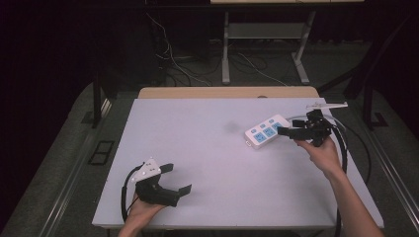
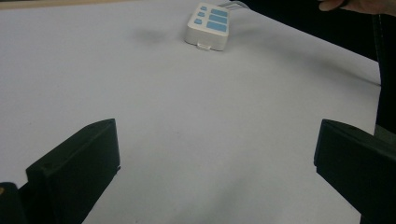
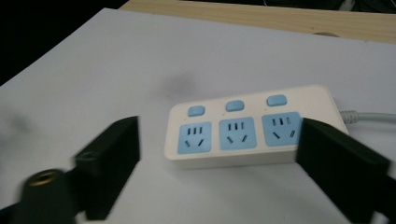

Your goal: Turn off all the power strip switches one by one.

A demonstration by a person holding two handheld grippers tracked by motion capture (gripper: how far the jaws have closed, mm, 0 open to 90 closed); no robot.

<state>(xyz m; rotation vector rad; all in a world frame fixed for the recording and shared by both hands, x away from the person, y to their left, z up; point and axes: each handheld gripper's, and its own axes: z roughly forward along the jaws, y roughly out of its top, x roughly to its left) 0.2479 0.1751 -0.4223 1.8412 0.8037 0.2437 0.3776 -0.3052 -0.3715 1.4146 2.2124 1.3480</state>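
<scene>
Lying near the counter's (image 1: 163, 123) far right edge, the strip (image 1: 267, 130) sits before the wide-open, empty right claw (image 1: 289, 132); left claw (image 1: 179, 178) open, empty, on bare surface.

In the right gripper view, the power strip (image 3: 254, 128) has its right end hidden behind the right jaw, and its cord (image 3: 369, 115) runs off the picture's right edge. The left jaw there is blurred. In the left gripper view, the strip's far end is cut off by the top edge. In the high view, the 3 sockets are too small to tell apart in detail.
</scene>
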